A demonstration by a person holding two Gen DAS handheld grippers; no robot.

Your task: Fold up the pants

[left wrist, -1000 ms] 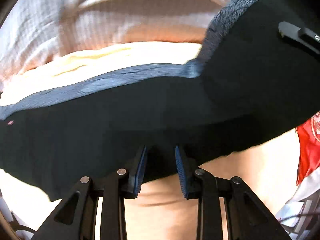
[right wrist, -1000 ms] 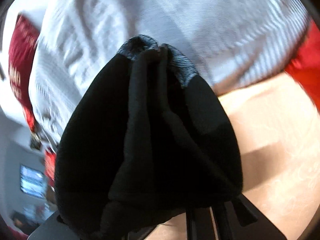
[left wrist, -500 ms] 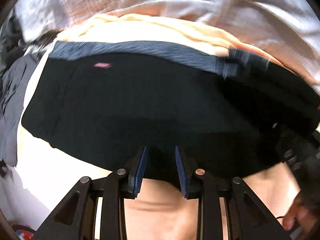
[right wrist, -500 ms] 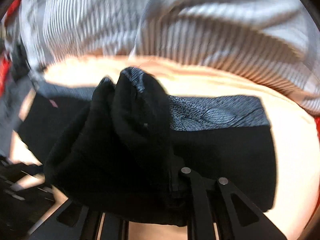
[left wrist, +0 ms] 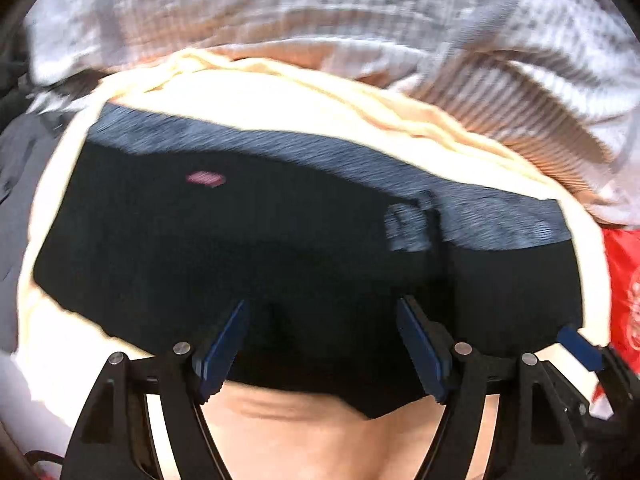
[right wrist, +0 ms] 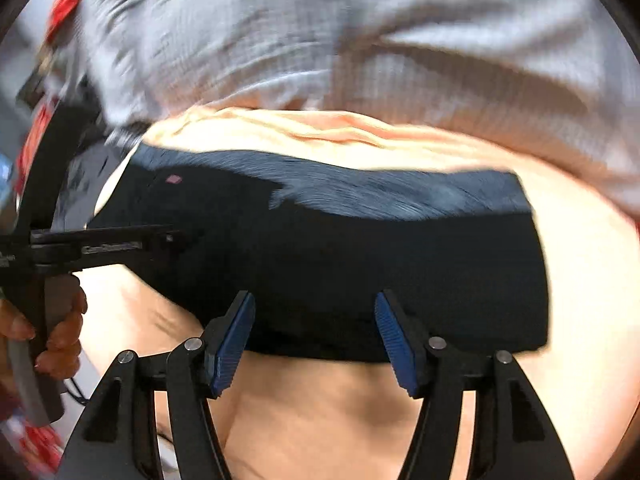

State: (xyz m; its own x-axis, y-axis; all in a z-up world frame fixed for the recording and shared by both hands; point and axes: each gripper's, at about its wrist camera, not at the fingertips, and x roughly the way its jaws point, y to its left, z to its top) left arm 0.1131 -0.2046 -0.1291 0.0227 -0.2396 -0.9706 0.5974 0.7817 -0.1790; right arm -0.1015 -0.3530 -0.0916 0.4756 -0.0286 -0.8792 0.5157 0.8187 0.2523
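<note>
The black pants (left wrist: 280,264) with a grey waistband (left wrist: 360,160) and a small pink label (left wrist: 205,179) lie folded flat on a cream sheet (left wrist: 280,100). My left gripper (left wrist: 320,350) points down over their near edge. Its jaws are opening, and its blue pads (left wrist: 220,352) stand wide apart without pressing the cloth. In the right wrist view the pants (right wrist: 340,256) lie the same way. The right gripper (right wrist: 316,344) hangs over the near hem, jaws also opening, with nothing pinched. The left gripper (right wrist: 100,246) and the hand (right wrist: 60,332) holding it show at that view's left.
A crumpled white-grey checked blanket (left wrist: 320,12) lies behind the pants. A red cloth (left wrist: 624,280) sits at the right edge, and a dark grey garment (left wrist: 20,184) at the left. Bare cream sheet (right wrist: 320,408) lies in front of the pants.
Both grippers were shut on the bunched black pants. Now the jaws stand wide apart, and the pants have come down and lie flat on the sheet.
</note>
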